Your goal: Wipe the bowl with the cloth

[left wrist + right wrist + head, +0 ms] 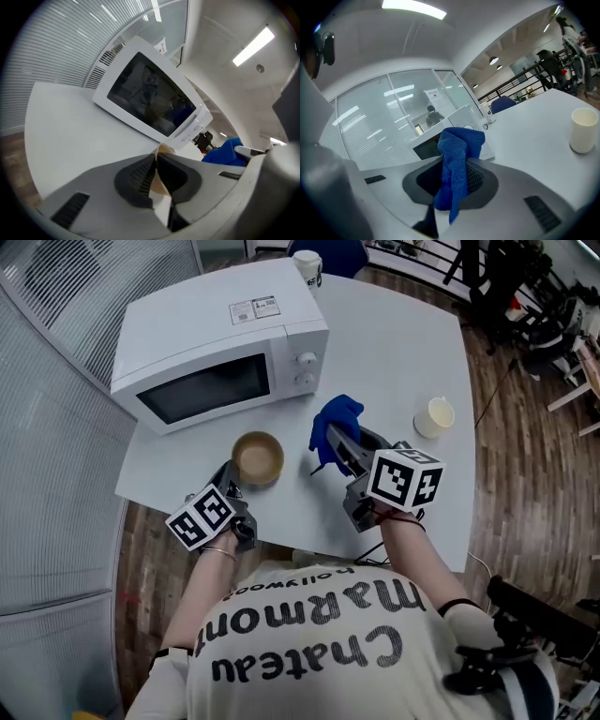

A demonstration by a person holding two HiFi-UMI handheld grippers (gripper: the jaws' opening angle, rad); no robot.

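Note:
A tan bowl (258, 457) sits on the white table (394, 362) in front of the microwave. My left gripper (232, 482) is shut on the bowl's near rim (161, 180), whose thin wall stands between the pads. My right gripper (330, 442) is shut on a blue cloth (336, 420), held just right of the bowl and above the table. In the right gripper view the cloth (454, 173) bunches up between the jaws and rises past them.
A white microwave (217, 345) stands behind the bowl, its door closed. A cream cup (434, 416) rests at the right of the table. Another cup (307, 265) is at the far edge. Wooden floor lies beyond the table's right edge.

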